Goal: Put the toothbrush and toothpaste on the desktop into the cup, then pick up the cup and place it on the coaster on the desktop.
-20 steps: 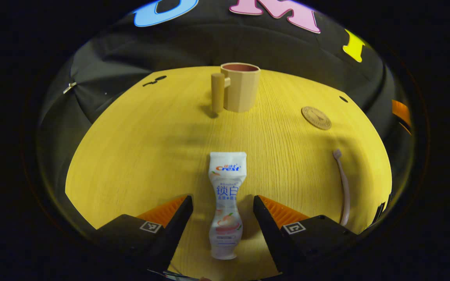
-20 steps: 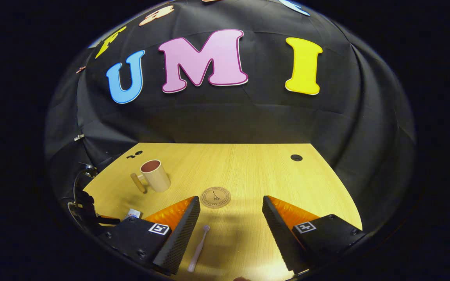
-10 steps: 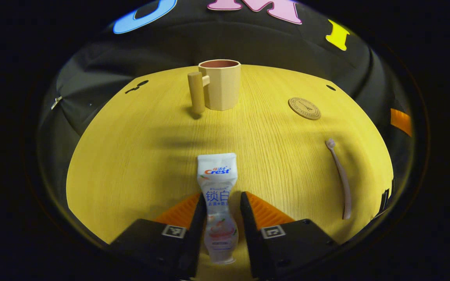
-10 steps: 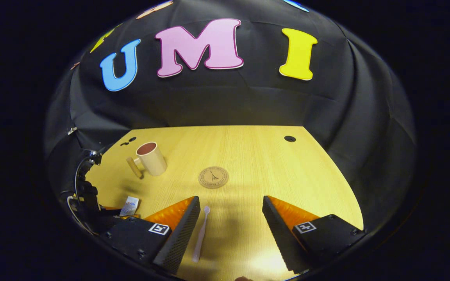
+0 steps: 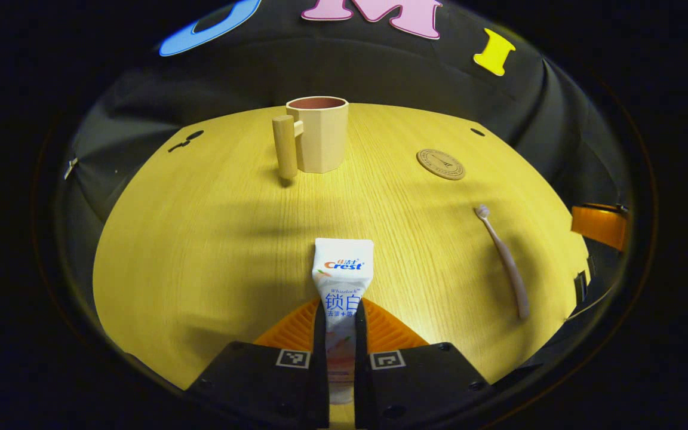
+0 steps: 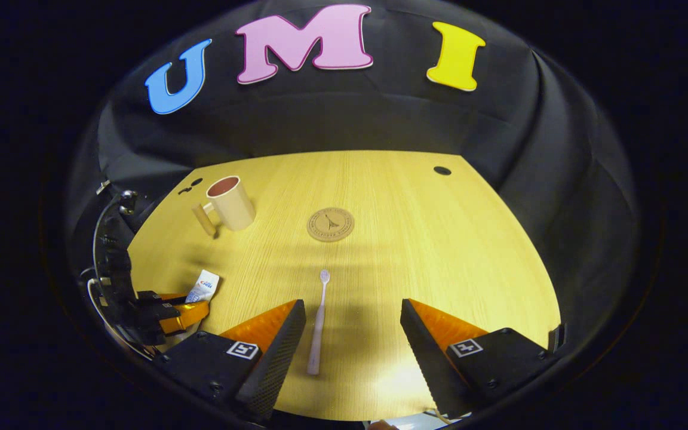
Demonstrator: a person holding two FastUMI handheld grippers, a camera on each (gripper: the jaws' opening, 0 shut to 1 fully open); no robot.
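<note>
In the left gripper view my left gripper [image 5: 339, 325] is shut on the white toothpaste tube [image 5: 342, 269], whose flat end points toward the beige cup [image 5: 316, 142] with a side handle at the far edge. The pale toothbrush [image 5: 502, 260] lies to the right, with the round coaster [image 5: 441, 163] beyond it. In the right gripper view my right gripper [image 6: 350, 325] is open above the desktop, and the toothbrush [image 6: 318, 322] lies just inside its left finger, head pointing at the coaster [image 6: 330, 224]. The cup [image 6: 230, 203] stands far left. The left gripper [image 6: 171, 310] holds the toothpaste [image 6: 202, 286] at the left.
The yellow wooden desktop [image 6: 439, 251] has a small dark hole [image 6: 441, 171] at its far right and another [image 6: 196, 181] behind the cup. Black cloth walls close in behind and at both sides.
The left gripper's fingers closed from wide open onto the toothpaste tube. The right gripper tilted and drew back, so the whole toothbrush now lies in front of its fingers.
</note>
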